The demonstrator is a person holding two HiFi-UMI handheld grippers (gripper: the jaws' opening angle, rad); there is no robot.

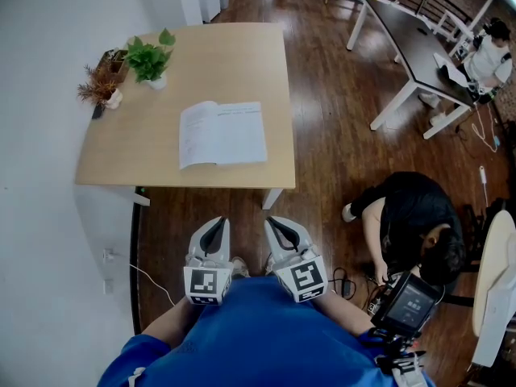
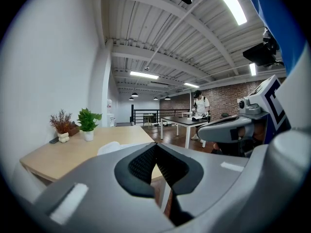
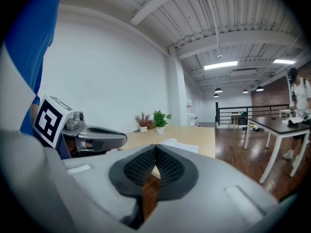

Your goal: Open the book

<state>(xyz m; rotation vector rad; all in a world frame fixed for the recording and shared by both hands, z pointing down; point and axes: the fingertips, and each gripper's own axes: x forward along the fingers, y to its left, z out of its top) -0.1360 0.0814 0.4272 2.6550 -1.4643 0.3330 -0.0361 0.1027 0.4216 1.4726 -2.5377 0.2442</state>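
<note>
The book (image 1: 222, 133) lies open, pages up, on the light wooden table (image 1: 121, 139), near its front edge. In the right gripper view the book (image 3: 177, 145) shows as a white hump just past the jaws. My left gripper (image 1: 214, 226) and right gripper (image 1: 278, 225) are held side by side close to the body, short of the table's front edge, well back from the book. Both are shut with nothing between the jaws. In the left gripper view my left gripper (image 2: 155, 152) has its pads meeting; my right gripper (image 3: 155, 153) looks the same in its own view.
Two small potted plants (image 1: 150, 58) (image 1: 101, 86) stand at the table's far left corner. A person in black (image 1: 415, 220) crouches on the wood floor to the right with a device. A dark table (image 1: 411, 43) and another person (image 1: 488, 55) are at the far right.
</note>
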